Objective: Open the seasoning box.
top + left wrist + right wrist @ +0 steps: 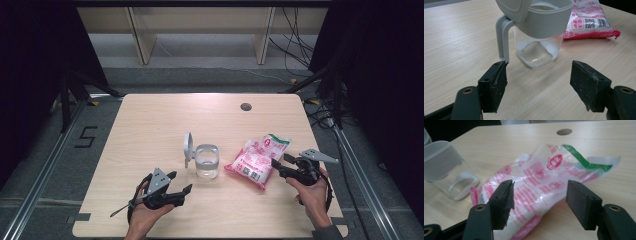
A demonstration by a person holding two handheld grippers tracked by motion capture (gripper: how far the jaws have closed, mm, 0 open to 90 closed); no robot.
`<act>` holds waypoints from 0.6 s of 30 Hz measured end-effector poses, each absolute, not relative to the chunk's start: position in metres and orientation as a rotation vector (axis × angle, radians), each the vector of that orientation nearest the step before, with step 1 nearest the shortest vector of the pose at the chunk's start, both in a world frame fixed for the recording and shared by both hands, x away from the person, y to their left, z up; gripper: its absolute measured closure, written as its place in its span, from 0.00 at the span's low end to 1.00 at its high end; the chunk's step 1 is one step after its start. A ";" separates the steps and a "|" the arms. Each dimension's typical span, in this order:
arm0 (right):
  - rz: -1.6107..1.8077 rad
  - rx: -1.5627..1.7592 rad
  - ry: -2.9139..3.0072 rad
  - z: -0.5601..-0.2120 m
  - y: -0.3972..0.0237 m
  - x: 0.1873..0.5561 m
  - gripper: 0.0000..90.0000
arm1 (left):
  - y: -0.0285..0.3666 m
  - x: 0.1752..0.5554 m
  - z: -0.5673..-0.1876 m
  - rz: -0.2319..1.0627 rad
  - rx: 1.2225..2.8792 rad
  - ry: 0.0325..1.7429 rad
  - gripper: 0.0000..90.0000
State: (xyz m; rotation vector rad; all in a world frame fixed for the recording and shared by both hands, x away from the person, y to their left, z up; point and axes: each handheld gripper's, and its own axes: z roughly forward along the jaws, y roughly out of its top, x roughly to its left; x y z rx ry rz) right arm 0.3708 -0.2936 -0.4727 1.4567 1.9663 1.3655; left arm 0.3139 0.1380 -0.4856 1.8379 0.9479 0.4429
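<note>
From the high view, a clear jar (207, 162) with its grey flip lid (188, 146) swung up stood at mid-desk (150, 125), a pink-and-white bag (257, 160) lying just beside it on the right. The left tongs (180, 184) rested on the desk short of the jar, their jaws apart, apparently placed to steady it. The right tongs (278, 165) sat at the bag's near edge, their jaws apart too.

In the left gripper view, the jar (537, 37) stood ahead of the spread jaws, untouched, a little white powder on its bottom; the raised lid (510, 8) left the mouth free for filling.

In the right gripper view, the bag (544, 185) lay crumpled on the desk with its torn green top (584, 161) farthest away. The jaws framed its near end without pressing, likely lined up to lift it.
</note>
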 end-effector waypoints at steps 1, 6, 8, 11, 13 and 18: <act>1.335 1.405 1.990 -0.475 -0.297 0.374 0.44 | 0.138 0.313 -0.485 0.447 1.849 0.949 0.32; 1.309 1.488 1.989 -0.479 -0.298 0.375 0.43 | 0.134 0.312 -0.486 0.444 1.864 0.936 0.32; 1.289 1.457 2.010 -0.481 -0.302 0.378 0.42 | 0.133 0.312 -0.486 0.439 1.861 0.939 0.32; 1.298 1.459 2.012 -0.484 -0.303 0.379 0.41 | 0.132 0.312 -0.486 0.437 1.849 0.935 0.32; 1.305 1.480 2.009 -0.485 -0.300 0.379 0.40 | 0.132 0.312 -0.487 0.435 1.861 0.933 0.32; 1.318 1.507 2.002 -0.491 -0.299 0.384 0.40 | 0.130 0.312 -0.488 0.430 1.861 0.936 0.32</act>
